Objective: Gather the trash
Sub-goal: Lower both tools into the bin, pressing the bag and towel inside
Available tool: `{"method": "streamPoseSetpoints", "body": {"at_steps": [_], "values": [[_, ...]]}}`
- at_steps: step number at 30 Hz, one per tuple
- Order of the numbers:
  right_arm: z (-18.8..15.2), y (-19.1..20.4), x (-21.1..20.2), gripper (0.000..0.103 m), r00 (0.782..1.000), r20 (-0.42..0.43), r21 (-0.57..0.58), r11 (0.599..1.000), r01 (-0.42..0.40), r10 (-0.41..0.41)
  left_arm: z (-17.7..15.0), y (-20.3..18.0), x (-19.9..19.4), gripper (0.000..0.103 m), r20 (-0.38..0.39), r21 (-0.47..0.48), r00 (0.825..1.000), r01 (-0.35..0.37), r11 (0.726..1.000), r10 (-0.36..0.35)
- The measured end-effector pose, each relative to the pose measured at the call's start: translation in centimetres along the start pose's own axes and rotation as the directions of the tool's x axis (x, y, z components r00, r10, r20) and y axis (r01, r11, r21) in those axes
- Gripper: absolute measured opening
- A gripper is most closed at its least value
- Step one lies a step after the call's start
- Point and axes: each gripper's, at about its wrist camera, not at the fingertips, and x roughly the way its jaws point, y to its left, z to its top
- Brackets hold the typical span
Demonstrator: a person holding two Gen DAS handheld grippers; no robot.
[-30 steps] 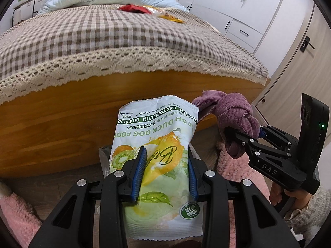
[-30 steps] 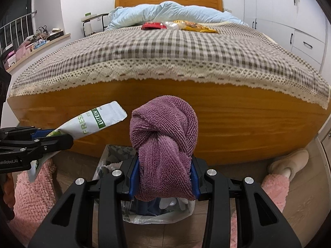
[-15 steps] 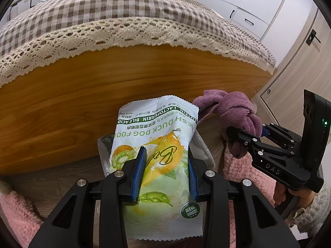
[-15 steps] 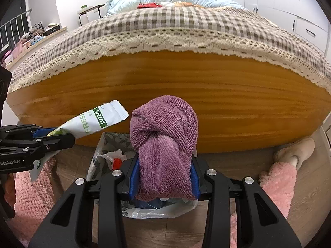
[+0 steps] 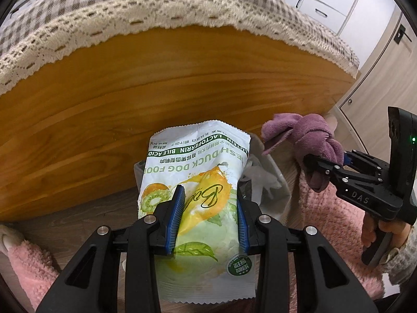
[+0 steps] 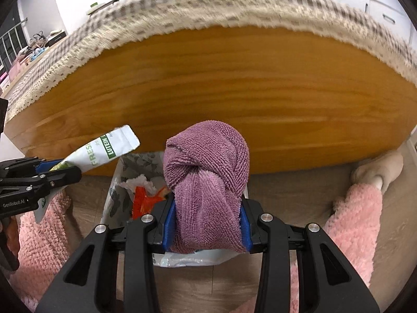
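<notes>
The left gripper point(image 5: 208, 219) has its jaws closed narrowly on a dog food pouch point(image 5: 198, 182), the blue pads pressing its two side edges, so the empty white-and-green packet stands up out of the jaws with its torn top pointing away from them. The right gripper point(image 6: 207, 224) has its jaws clamped on a knotted purple towel point(image 6: 207, 172), the knot bulging beyond the fingertips.

Just past and below both pairs of jaws sits the trash bin point(image 6: 114, 195), lined with a pale plastic bag and standing on the wooden floor point(image 6: 299, 190) against the bed's footboard point(image 6: 234, 99). In the right wrist view it lies straight beneath the towel, and it already holds crumpled white paper and a red-orange wrapper point(image 6: 143, 200). So part of the collecting looks done.

What is in hand now, I judge, is the drop: both items hang close over the bin mouth and neither has been let go. The pouch tip sits above the bin's left rim as the right wrist view shows it, and the towel covers much of the opening.

Further out, pink fluffy rugs point(image 6: 351, 224) lie on either side of the jaws. The checked bedspread point(image 5: 130, 7) with its lace edge hangs above the footboard; its top is mostly out of sight, so I cannot tell whether more trash waits there.
</notes>
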Motion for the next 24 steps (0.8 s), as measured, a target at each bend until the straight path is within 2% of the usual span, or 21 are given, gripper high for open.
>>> {"method": "streamPoseSetpoints", "body": {"at_steps": [7,13,19,24], "values": [[-0.5,-0.2,3.1,0.039,0.997,-0.077,0.024,0.999,-0.024,0.026,-0.3,-0.5,3.3,0.034,-0.088,0.054,0.996,-0.029,0.998,0.034],[-0.1,0.4,7.8,0.039,0.987,-0.159,0.020,1.000,-0.022,0.024,-0.2,-0.8,5.4,0.034,-0.137,0.080,0.989,-0.039,0.996,0.050],[-1.1,-0.5,13.5,0.039,0.961,-0.277,0.030,1.000,0.007,0.001,-0.2,-0.4,7.0,0.034,-0.183,0.082,0.981,-0.056,0.995,0.071],[-1.7,-1.0,14.8,0.039,0.955,-0.296,0.048,0.999,0.002,0.012,0.0,-0.4,8.1,0.034,-0.215,0.114,0.973,-0.064,0.991,0.087]]}}
